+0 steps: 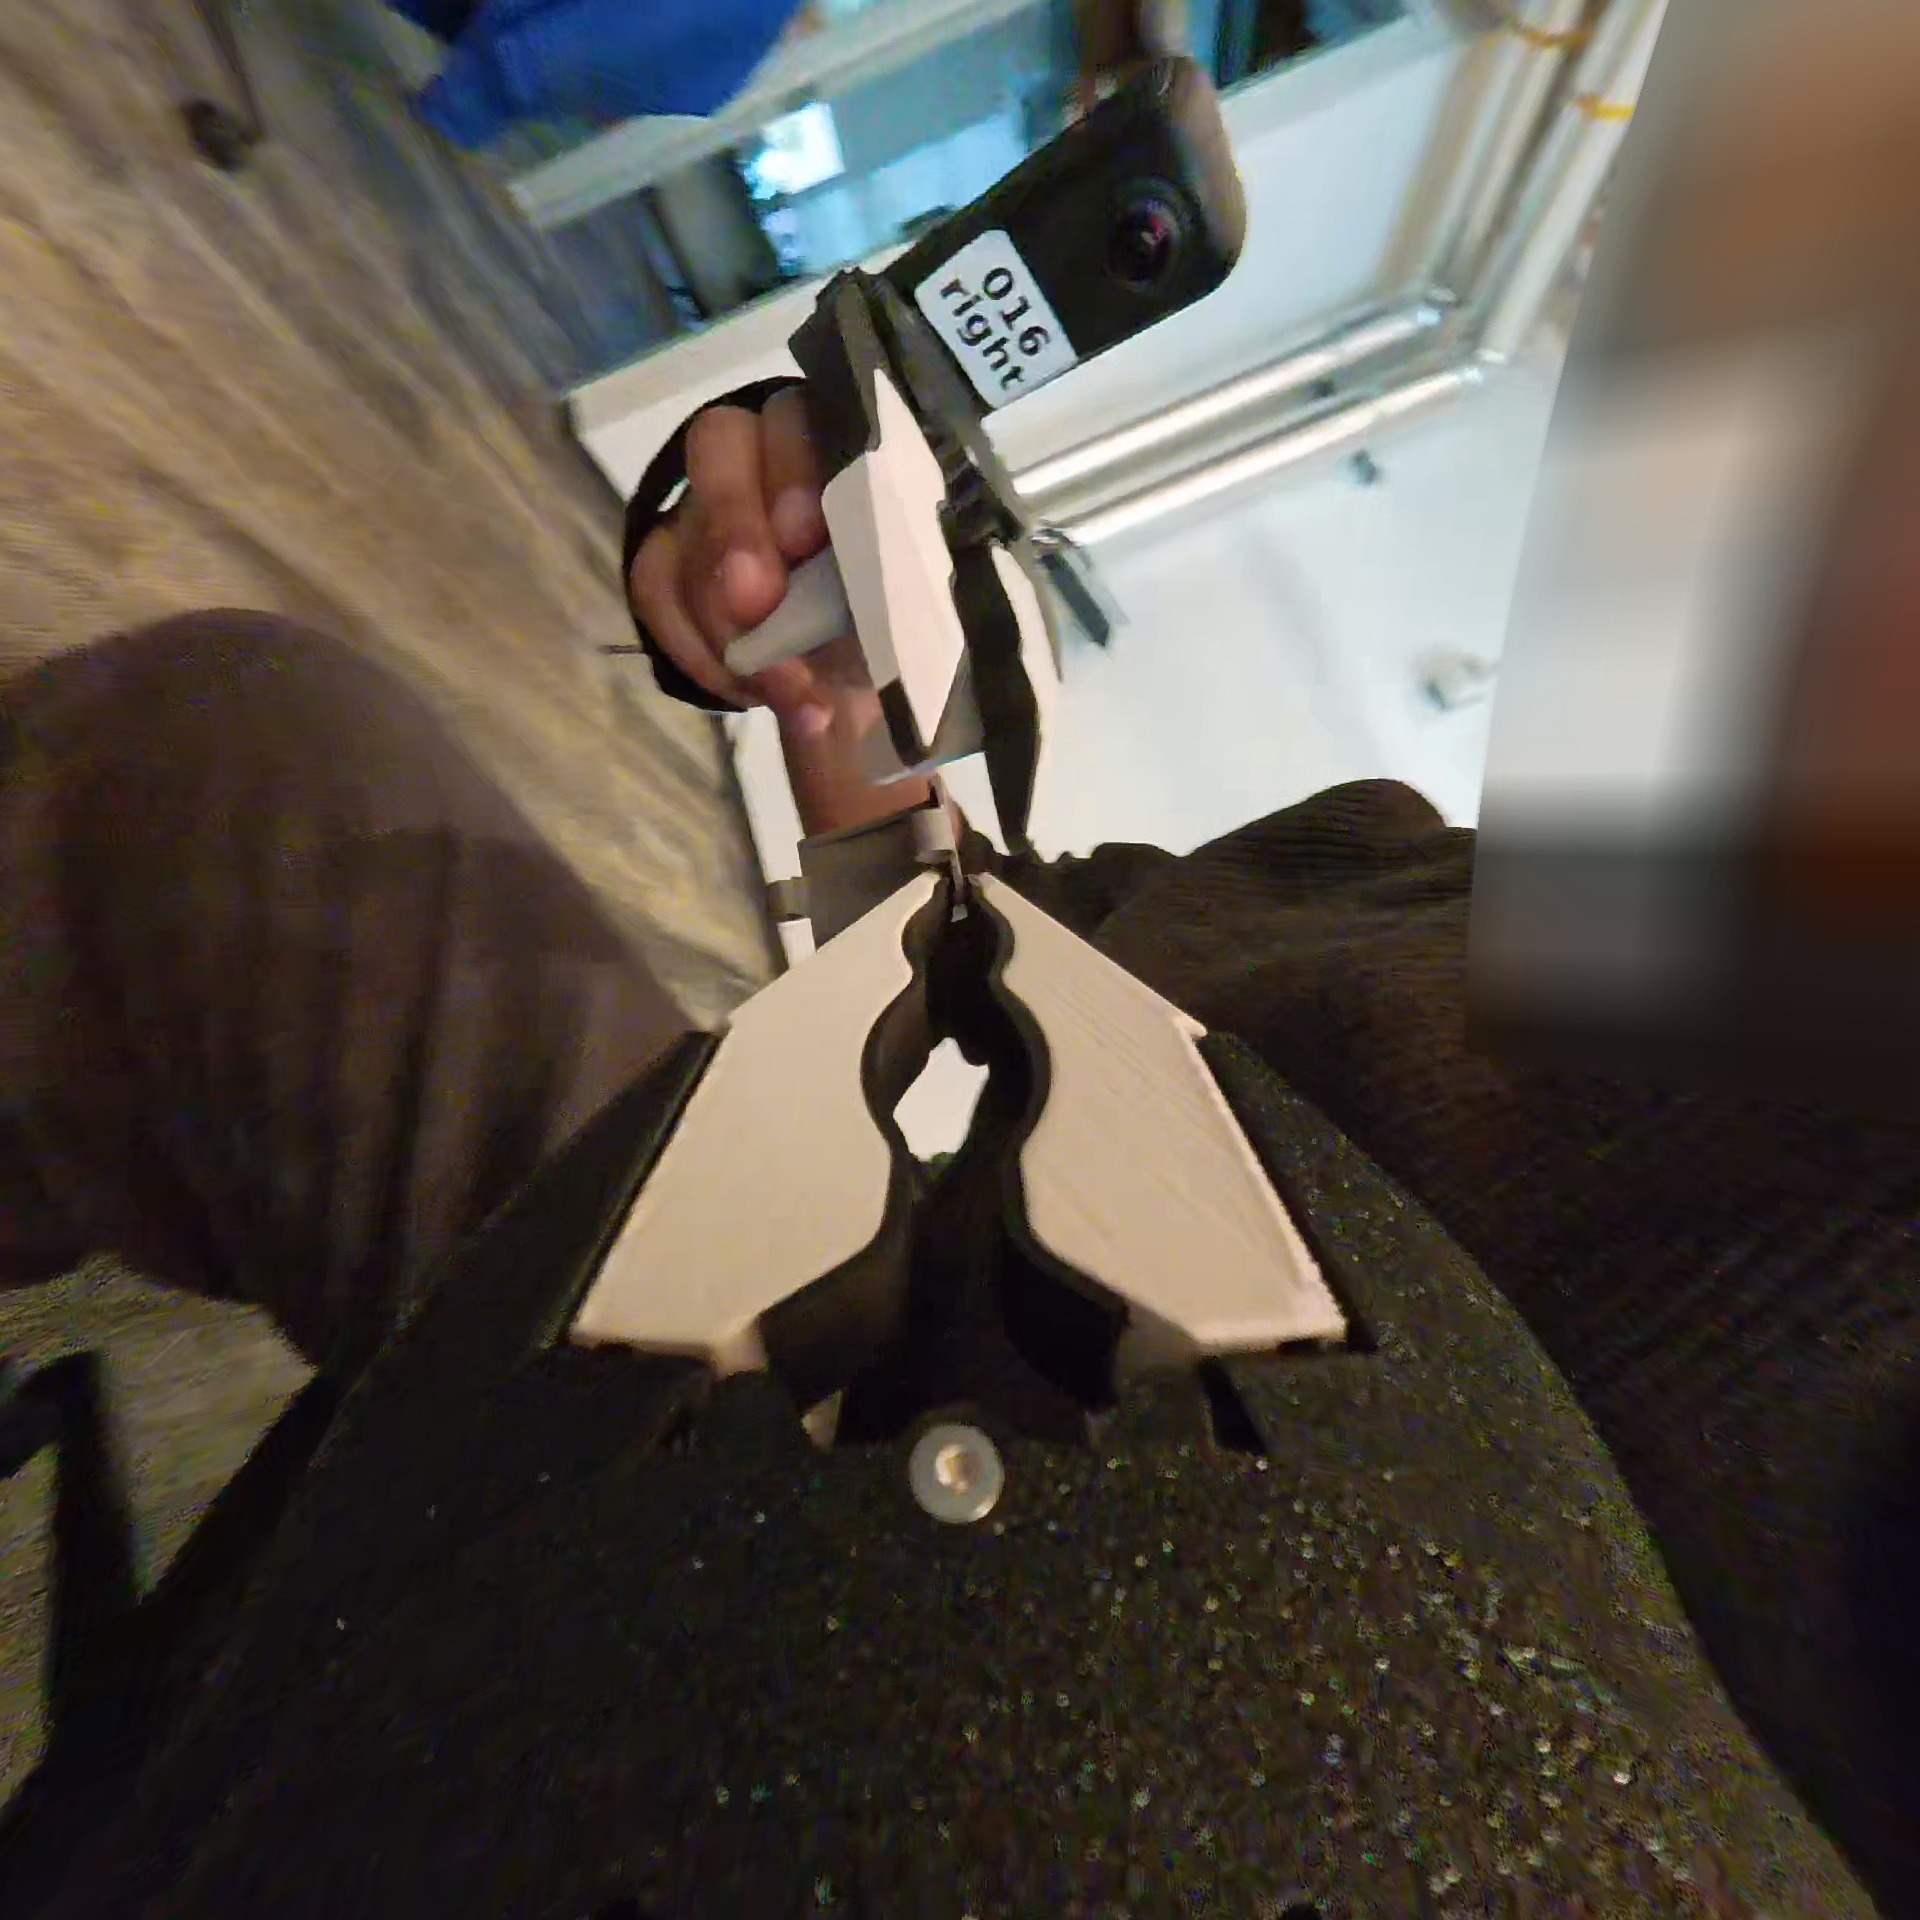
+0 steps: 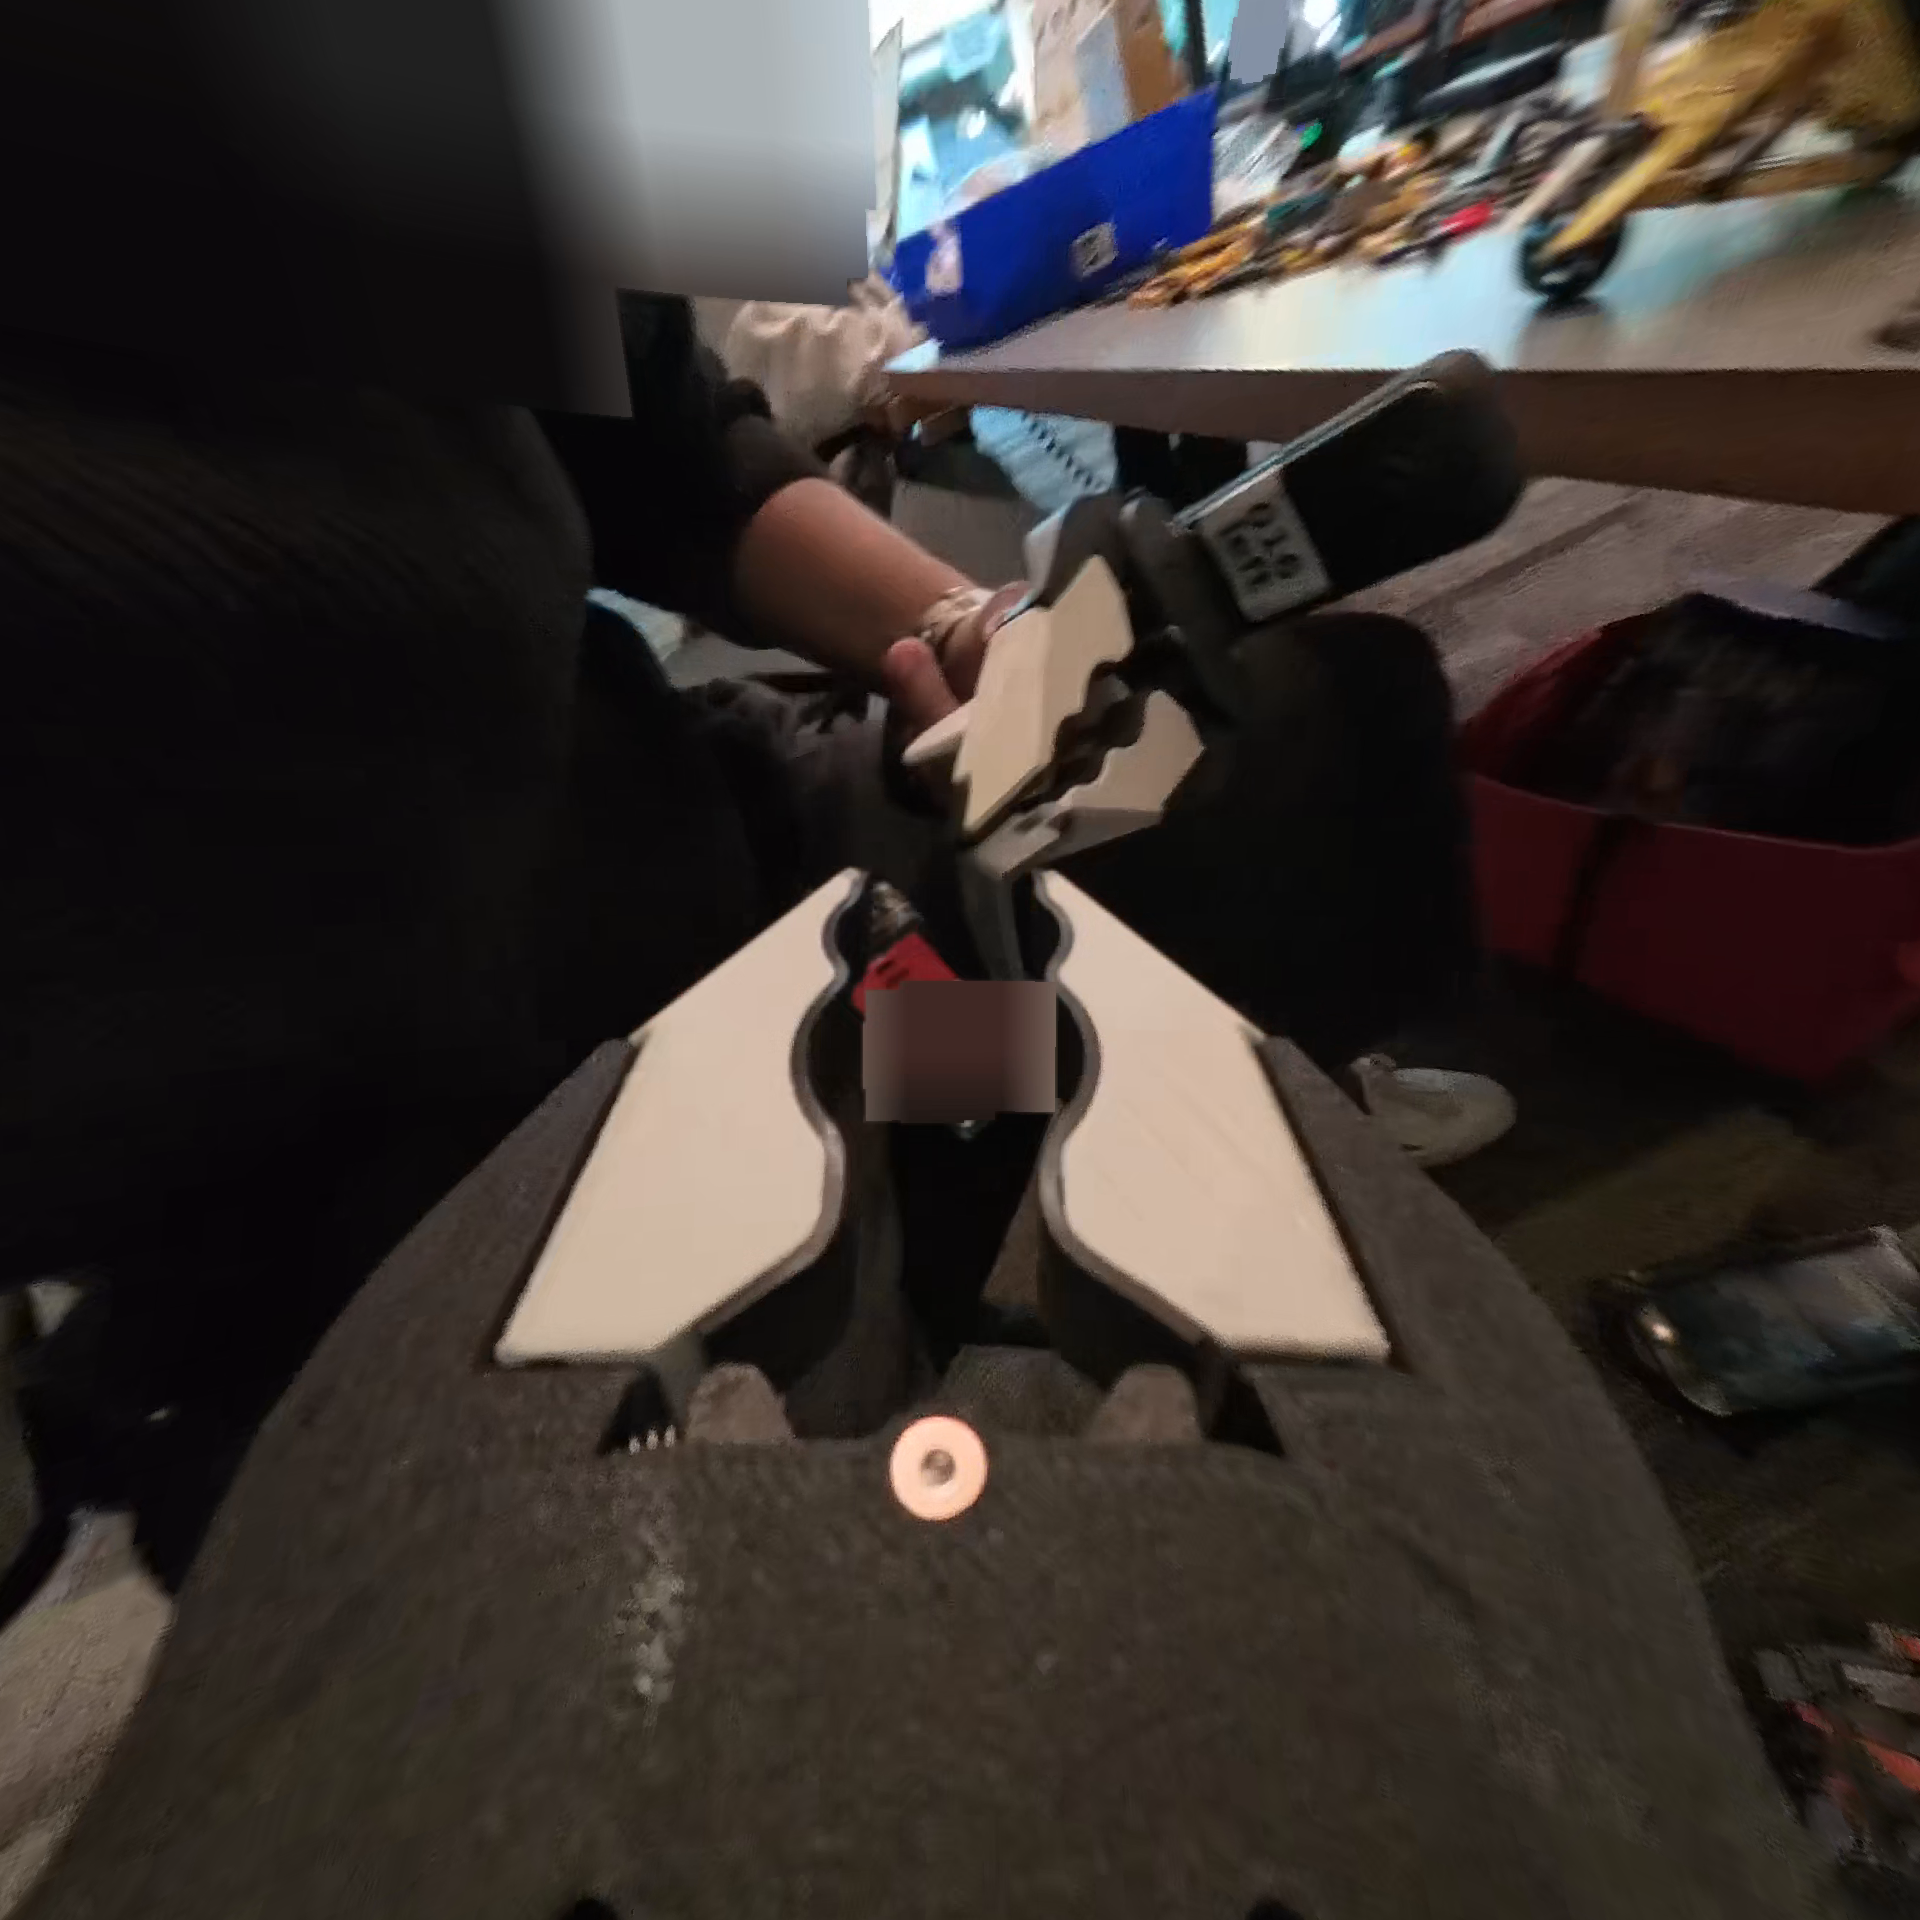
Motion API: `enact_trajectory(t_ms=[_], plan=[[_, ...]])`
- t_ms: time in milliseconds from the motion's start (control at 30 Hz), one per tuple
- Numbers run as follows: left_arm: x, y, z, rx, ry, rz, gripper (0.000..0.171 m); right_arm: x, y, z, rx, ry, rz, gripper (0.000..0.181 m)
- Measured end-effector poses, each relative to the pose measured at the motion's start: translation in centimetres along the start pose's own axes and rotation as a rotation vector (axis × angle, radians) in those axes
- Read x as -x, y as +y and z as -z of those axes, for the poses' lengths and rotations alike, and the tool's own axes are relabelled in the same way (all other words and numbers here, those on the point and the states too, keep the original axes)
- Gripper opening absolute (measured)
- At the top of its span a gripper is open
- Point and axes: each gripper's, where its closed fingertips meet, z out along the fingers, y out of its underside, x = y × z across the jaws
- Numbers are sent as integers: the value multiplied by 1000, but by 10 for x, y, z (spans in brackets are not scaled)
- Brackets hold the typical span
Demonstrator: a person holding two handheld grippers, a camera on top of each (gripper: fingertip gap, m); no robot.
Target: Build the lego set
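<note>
In the left wrist view, beige carpet (image 1: 312, 416) is seen at the left. A hand (image 1: 727, 582) is wrapped around the handle of the right tool (image 1: 925, 758) above centre. The left tool (image 1: 951, 894) is clenched, its 2 fingers meeting at the tips against a dark knit sleeve (image 1: 1351, 935).

In the right wrist view, the right tool is released, its 2 fingers spread wide. A thin grey strip (image 2: 992, 914) is held between them, pinched at its upper end by the left tool, beside a small red and black item (image 2: 899, 961). A wooden surface (image 2: 1558, 416) and a red bin (image 2: 1714, 914) are seen at the right.
</note>
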Motion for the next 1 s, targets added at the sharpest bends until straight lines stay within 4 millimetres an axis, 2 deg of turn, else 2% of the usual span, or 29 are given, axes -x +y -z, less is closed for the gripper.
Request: enact_trajectory(t_ms=[67,133,200,300,500,567,633,667,700,767,867,1000], plan=[[-29,12,5,3,100,-6,1,26,-8,-15,69,-7,24,30],[-55,32,10,51,172,-33,1,45,-15,-33,125,26,62,28],[-73,54,14,99,192,-88,2,65,-26,-53,147,32,108,11],[-98,81,29,124,231,-150,2,93,-33,-83,211,32,156,8],[-140,127,71,124,268,-277,2,133,-35,-152,306,14,233,2],[-151,132,89,62,258,-314,2,135,-45,-171,283,56,260,1],[-150,127,106,-59,171,-370,7,131,-53,-185,263,115,295,1],[-146,125,116,-121,106,-402,18,130,-58,-190,241,126,306,1],[-138,123,127,-178,19,-430,25,129,-66,-195,196,129,308,1],[-113,122,151,-273,-208,-515,25,122,-86,-201,87,142,309,1],[-79,124,185,-361,-515,-591,26,96,-111,-203,-54,194,305,2],[-52,116,221,-459,-779,-582,27,44,-134,-200,-241,192,197,2]])
